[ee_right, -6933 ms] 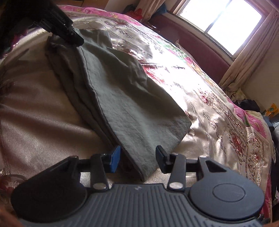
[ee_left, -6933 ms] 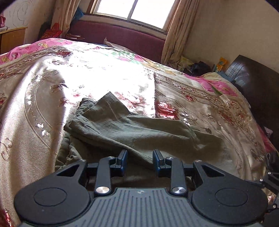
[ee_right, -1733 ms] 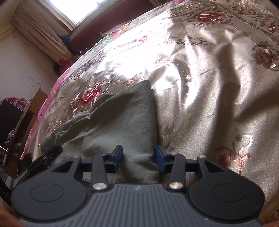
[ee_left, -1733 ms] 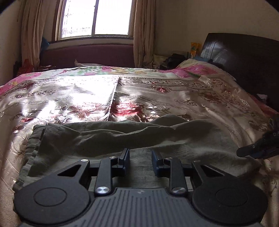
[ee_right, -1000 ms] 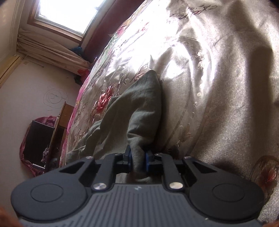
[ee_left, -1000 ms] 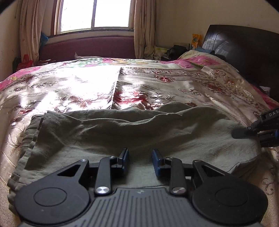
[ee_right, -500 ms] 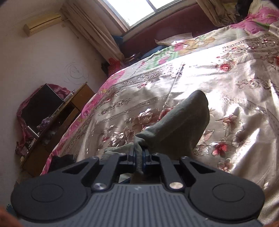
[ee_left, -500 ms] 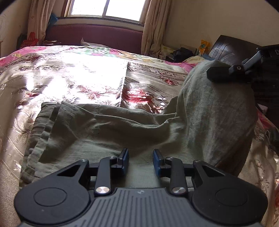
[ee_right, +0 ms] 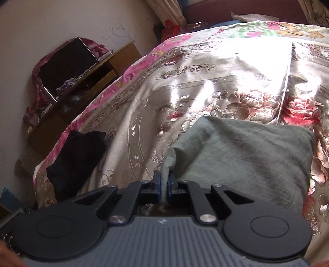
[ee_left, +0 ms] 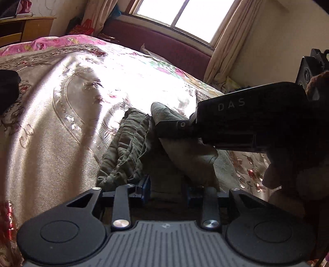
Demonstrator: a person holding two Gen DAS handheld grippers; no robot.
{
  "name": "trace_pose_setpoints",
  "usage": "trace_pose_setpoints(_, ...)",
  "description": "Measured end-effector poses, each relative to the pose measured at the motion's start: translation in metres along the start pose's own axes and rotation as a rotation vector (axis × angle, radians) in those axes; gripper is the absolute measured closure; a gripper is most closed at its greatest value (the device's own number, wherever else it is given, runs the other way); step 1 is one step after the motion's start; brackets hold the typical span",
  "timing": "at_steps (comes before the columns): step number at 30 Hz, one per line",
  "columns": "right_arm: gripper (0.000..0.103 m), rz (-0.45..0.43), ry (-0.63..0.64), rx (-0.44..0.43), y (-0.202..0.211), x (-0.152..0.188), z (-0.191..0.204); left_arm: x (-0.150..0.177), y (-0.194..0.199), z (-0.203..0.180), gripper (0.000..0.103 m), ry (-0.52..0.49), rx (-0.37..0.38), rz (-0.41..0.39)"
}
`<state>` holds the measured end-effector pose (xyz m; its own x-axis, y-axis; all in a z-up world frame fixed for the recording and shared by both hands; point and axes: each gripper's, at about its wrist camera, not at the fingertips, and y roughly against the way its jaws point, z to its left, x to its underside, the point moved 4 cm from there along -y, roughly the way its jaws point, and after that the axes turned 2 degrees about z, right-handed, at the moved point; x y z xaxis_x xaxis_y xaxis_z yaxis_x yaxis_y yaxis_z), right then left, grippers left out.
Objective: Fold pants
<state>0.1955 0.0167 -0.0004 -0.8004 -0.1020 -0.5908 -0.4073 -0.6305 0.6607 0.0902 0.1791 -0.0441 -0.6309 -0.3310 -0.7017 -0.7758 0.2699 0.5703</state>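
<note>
The olive-green pants (ee_left: 131, 147) lie folded on the floral bedspread (ee_left: 61, 115), gathered waistband toward the left. My right gripper (ee_right: 163, 184) is shut on the hem end of the pants (ee_right: 242, 158) and has laid it over the waistband end. In the left wrist view its black body (ee_left: 236, 123) hovers over the pants. My left gripper (ee_left: 167, 190) is open, low at the near edge of the pants, with cloth between its fingers.
A black garment (ee_right: 76, 160) lies at the left edge of the bed. A wooden side table (ee_right: 86, 82) with a dark screen stands by the wall. The window (ee_left: 181, 14) and maroon bench are beyond the bed.
My right gripper closed on the leg end, lifted it and carried it over to the waistband side, folding the pants in half. My left gripper stayed open at the near edge.
</note>
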Motion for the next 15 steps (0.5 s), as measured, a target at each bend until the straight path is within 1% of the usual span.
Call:
trace_pose_setpoints(2,0.095,-0.002,0.011,0.013,-0.004,-0.001,0.005,0.001,0.006,0.002,0.056,0.010,-0.001,-0.007)
trace_pose_setpoints(5,0.095,-0.036,0.014,0.015,0.000,-0.007,0.013,0.002,0.010,0.006,0.055,0.029,-0.002,-0.013)
trace_pose_setpoints(8,0.095,-0.057,0.035,0.028,0.007,-0.014,0.023,0.005,-0.003,0.010,0.055,0.063,0.028,0.052)
trace_pose_setpoints(9,0.095,-0.061,0.040,0.030,0.007,-0.015,0.026,0.005,-0.004,0.010,0.056,0.066,0.030,0.055)
trace_pose_setpoints(12,0.095,-0.046,0.068,0.044,-0.006,-0.017,0.038,0.006,0.002,0.011,0.055,0.079,0.030,0.030)
trace_pose_setpoints(15,0.095,0.006,0.096,0.084,-0.029,-0.012,0.044,0.006,0.008,0.019,0.055,0.124,0.027,0.035)
